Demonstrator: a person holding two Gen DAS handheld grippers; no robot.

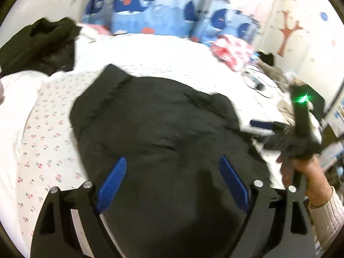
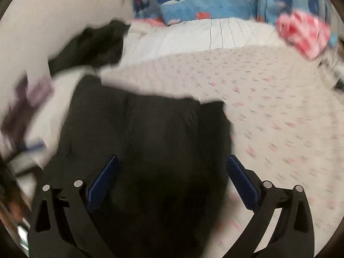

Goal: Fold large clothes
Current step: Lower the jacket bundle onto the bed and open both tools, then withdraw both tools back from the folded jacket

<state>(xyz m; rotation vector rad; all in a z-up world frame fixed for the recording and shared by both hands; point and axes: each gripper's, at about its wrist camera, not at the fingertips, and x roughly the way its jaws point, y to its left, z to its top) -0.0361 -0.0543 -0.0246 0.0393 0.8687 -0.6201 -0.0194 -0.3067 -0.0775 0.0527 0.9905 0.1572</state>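
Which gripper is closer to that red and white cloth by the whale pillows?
Right. The right gripper sits toward the side of the bed holding the red and white cloth; the left gripper hovers over the black garment, farther away.

Whale-print pillows, cherry-print sheet

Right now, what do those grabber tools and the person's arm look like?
Each gripper, left and right, has black angular fingers with silver rivets and ribbed blue pads. The hand wears a cream ribbed knit sleeve.
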